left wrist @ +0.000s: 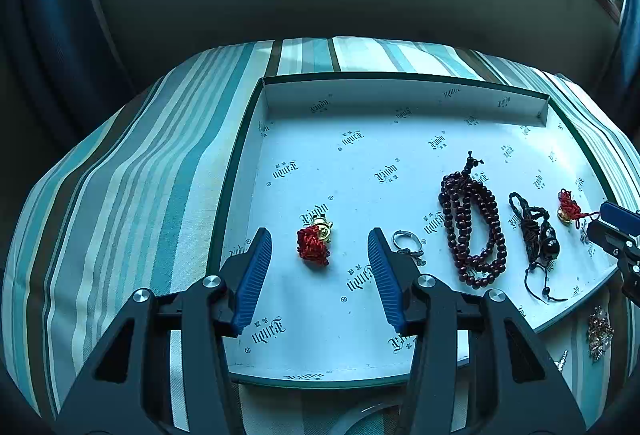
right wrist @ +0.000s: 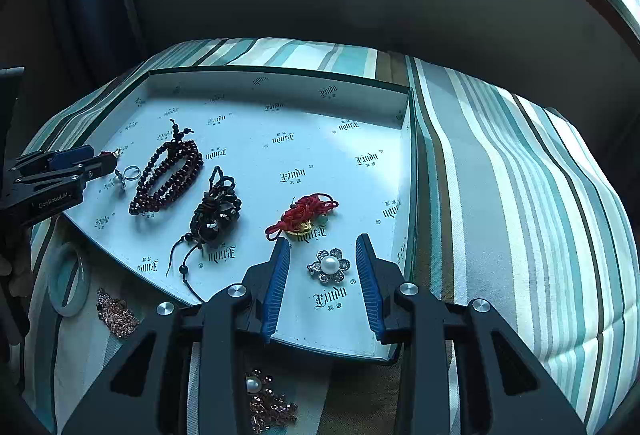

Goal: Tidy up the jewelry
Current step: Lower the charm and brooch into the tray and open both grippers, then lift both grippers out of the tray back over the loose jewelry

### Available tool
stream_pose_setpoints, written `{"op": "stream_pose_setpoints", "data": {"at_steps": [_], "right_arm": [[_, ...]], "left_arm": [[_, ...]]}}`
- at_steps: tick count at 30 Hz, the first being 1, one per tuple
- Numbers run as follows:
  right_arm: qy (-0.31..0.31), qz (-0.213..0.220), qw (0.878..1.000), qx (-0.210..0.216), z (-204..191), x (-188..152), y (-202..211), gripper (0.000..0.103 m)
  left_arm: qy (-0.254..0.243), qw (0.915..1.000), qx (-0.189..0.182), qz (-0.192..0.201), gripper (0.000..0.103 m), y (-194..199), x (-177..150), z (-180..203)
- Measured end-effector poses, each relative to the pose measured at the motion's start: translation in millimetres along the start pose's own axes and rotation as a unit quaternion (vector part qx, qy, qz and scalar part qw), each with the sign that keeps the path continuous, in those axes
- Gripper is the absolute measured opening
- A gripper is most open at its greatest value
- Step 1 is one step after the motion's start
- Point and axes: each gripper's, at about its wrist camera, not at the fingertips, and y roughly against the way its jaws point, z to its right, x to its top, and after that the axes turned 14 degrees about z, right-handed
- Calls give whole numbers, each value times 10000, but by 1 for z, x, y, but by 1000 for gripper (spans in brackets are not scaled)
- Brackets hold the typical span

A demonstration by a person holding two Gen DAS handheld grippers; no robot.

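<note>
A shallow white printed box tray [left wrist: 360,107] [right wrist: 280,95] lies on a striped cloth. My left gripper [left wrist: 320,235] is open, its fingers on either side of a red knotted charm with a gold piece [left wrist: 314,245]. Beside it lie a silver ring [left wrist: 406,241] [right wrist: 130,173], dark red prayer beads [left wrist: 472,227] [right wrist: 168,171] and a black cord necklace [left wrist: 536,239] [right wrist: 216,215]. My right gripper [right wrist: 323,241] is open, its fingers on either side of a pearl flower brooch [right wrist: 330,266], with a second red and gold charm [right wrist: 306,217] [left wrist: 568,209] just beyond.
On the cloth in front of the tray lie a pale green bangle [right wrist: 70,279], a rose-gold rhinestone piece [right wrist: 116,313] [left wrist: 599,333] and a pearl and bead brooch [right wrist: 266,401]. The striped cloth [right wrist: 500,195] slopes away to the right.
</note>
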Motion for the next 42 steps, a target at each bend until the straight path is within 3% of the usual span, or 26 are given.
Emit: {"op": "stream_pose_setpoints", "data": {"at_steps": [8,23,35,38,42], "right_arm": [[-80,153,9998,37,-7,3,32,35],[-272,-189,9994,27,-11,-56,73,36],[-235,-400,9987,231,-26,-68,65,36],[-244,-411,9986,223,-28,-69,59,48],[-229,-444,9985,224,-30,-68,51,49]], "left_arm": [[36,9998,-7,207,68,40,6,-4],[17,10000,46,62,72,94,-43,-1],[119,9999,57,-67,73,105,-62,-5],[119,9999,37,-55,77,106,-62,-4],[101,9999,5,-70,77,105,-63,-2]]}}
